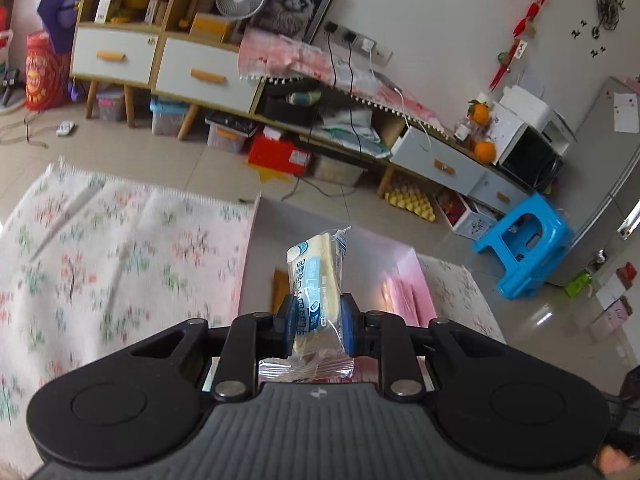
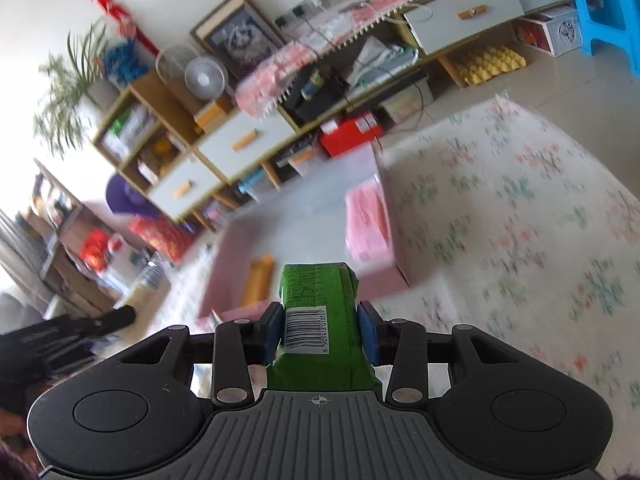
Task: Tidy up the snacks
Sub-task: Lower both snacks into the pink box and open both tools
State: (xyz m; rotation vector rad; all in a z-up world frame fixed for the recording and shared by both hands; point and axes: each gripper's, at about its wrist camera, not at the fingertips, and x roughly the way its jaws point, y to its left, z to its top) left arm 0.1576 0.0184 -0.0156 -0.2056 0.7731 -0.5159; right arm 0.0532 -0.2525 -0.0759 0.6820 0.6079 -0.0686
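**A:** Both hands loaded! The left hand-held gripper (image 1: 316,324) is clamped on a clear-wrapped pale wafer snack with blue print (image 1: 318,280), standing upright between the pads. The right hand-held gripper (image 2: 320,330) squeezes a green foil snack pack with a white barcode label (image 2: 320,320).

**B:** So this reads as the carry step, and the open pink cardboard box (image 1: 404,280) just beyond both snacks looks like the target.

**A:** Agreed. The next move calls for lowering each pack over the box floor, clear of the yellow-brown packet (image 2: 260,276) already inside the box, then letting go.

**B:** What can't we see?

**A:** The near part of the box is hidden behind the gripper bodies in both views. The floral cloth-covered surface (image 2: 520,220) beside the box is blurred, and the print on both wrappers is unreadable.
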